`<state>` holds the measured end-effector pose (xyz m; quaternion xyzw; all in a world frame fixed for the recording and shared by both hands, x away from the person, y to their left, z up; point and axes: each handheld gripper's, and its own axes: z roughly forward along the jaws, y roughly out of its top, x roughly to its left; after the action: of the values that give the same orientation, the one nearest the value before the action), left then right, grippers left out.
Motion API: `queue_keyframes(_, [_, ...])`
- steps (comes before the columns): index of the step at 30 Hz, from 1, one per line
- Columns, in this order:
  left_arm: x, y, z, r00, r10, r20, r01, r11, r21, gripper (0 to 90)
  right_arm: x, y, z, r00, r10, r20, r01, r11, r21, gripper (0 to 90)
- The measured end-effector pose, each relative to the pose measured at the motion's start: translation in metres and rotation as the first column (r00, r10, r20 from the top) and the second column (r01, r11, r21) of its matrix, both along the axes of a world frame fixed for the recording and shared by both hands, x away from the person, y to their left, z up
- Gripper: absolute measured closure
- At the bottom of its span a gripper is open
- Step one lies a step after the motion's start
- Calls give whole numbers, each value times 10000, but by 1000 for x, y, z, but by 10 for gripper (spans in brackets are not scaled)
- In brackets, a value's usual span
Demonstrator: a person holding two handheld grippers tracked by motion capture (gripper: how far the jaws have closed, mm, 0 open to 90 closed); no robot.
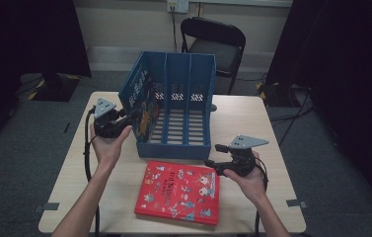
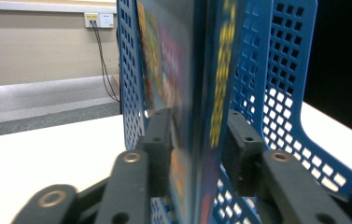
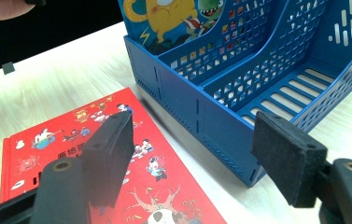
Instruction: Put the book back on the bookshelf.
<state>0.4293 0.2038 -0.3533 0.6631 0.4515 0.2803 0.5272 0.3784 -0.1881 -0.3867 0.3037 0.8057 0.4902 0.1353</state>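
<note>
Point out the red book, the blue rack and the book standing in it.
Red book (image 1: 179, 192), high view, middle of cover.
Blue rack (image 1: 173, 149), high view, front wall.
Standing book (image 2: 183, 70), left gripper view, cover near the spine.

Two right compartments of the blue file rack (image 1: 181, 123) stand open — the red book (image 1: 179, 191) blocks the table before it.

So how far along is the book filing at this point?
One book already stands in the leftmost slot of the blue file rack. The left gripper straddles that book, its right pad visibly clear of the spine. Left to do: the red book lies flat on the table, with the right gripper open above it.
</note>
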Motion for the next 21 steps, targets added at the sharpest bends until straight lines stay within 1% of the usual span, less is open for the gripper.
queue_keyframes(1, [-1, 0, -2, 9999, -70, -80, 70, 10000, 28, 693, 0, 0, 0, 10000, -3, -1, 3, 10000, 2, 292])
queue_keyframes(2, [-2, 1, -5, 9998, -147, -136, 150, 9998, 154, 701, 0, 0, 0, 10000, -7, 3, 7, 10000, 11, 292])
queue_keyframes(3, [-3, 1, -10, 9992, -271, -284, 281, 9990, 340, 710, 0, 0, 0, 10000, 4, -2, -4, 10000, 12, 292])
queue_keyframes(4, [-4, 2, -12, 9983, -393, -424, 419, 9972, 617, 714, 0, 0, -1, 10000, -11, -19, 11, 10000, 12, 292])
queue_keyframes(5, [-5, 2, -15, 9978, -464, -480, 501, 9957, 777, 717, 0, 0, -1, 10000, 6, -27, -6, 10000, 1, 292])
queue_keyframes(9, [-5, 4, -26, 9941, -766, -771, 846, 9907, 1070, 734, 1, 2, -2, 10000, -2, -59, 2, 10000, -22, 292])
queue_keyframes(12, [-4, 5, -27, 9932, -882, -754, 955, 9904, 996, 738, 1, 3, -3, 10000, 22, -85, -23, 10000, -62, 292])
queue_keyframes(14, [-4, 4, -26, 9927, -913, -785, 993, 9894, 1057, 738, 2, 4, -3, 10000, 35, -82, -35, 10000, -63, 293])
queue_keyframes(16, [-4, 3, -27, 9918, -1017, -777, 1090, 9893, 969, 740, 2, 5, -3, 9999, 36, -102, -37, 10000, -71, 292])
queue_keyframes(18, [-3, 1, -26, 9929, -956, -711, 1028, 9890, 1061, 743, 3, 5, -3, 9999, 42, -112, -43, 10000, -69, 293])
queue_keyframes(21, [0, -1, -27, 9939, -852, -697, 919, 9908, 993, 753, 2, 6, -3, 9999, 62, -86, -62, 10000, -58, 292])
